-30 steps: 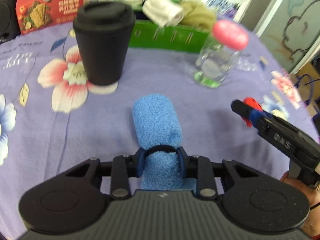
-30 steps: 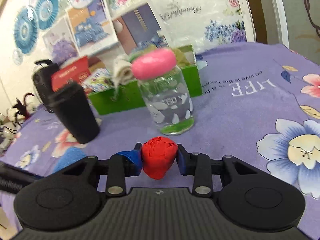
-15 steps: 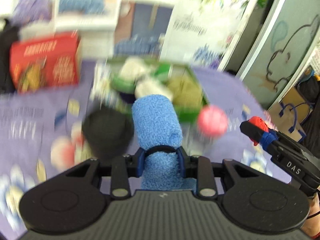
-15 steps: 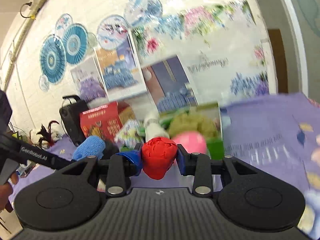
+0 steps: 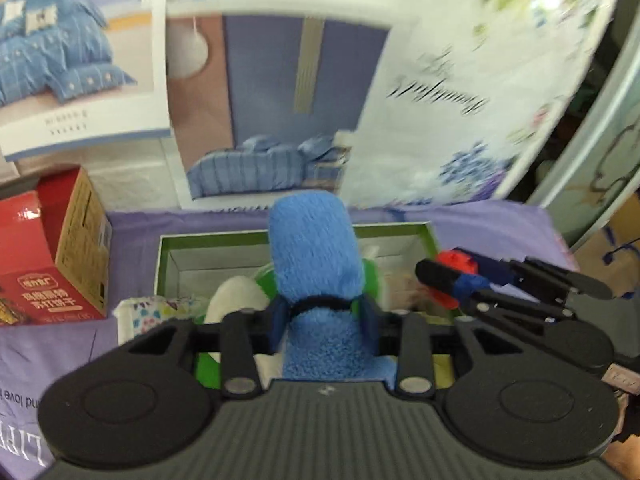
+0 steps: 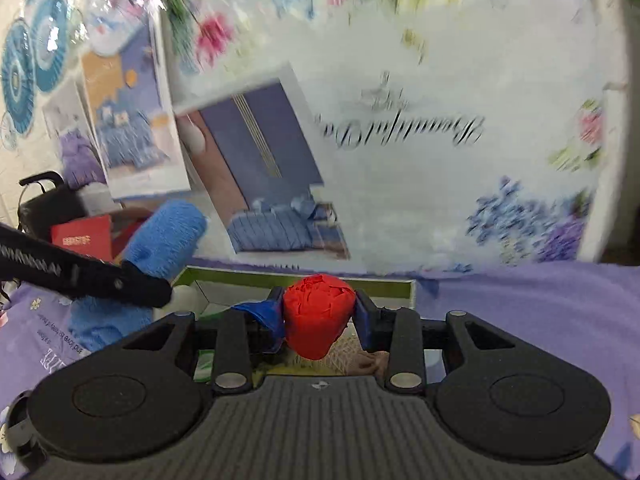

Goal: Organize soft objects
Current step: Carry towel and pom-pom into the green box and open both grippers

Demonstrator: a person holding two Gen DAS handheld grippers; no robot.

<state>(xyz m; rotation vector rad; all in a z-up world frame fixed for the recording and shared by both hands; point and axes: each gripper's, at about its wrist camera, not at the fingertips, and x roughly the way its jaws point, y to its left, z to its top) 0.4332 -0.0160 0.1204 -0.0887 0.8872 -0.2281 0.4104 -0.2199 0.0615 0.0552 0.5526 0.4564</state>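
Observation:
My left gripper is shut on a rolled blue fluffy towel and holds it over the green box, which has white and green soft items inside. My right gripper is shut on a red crumpled soft ball, also above the green box. The right gripper with the red ball shows at the right of the left wrist view. The blue towel and the left gripper's finger show at the left of the right wrist view.
A red snack carton stands left of the green box on the purple floral tablecloth. Bedding posters cover the wall right behind the box. A patterned white cloth lies by the box's front left corner.
Both grippers have risen and moved forward over the table with their loads and now hang over the green box. The black cup and glass jar have dropped out of view.

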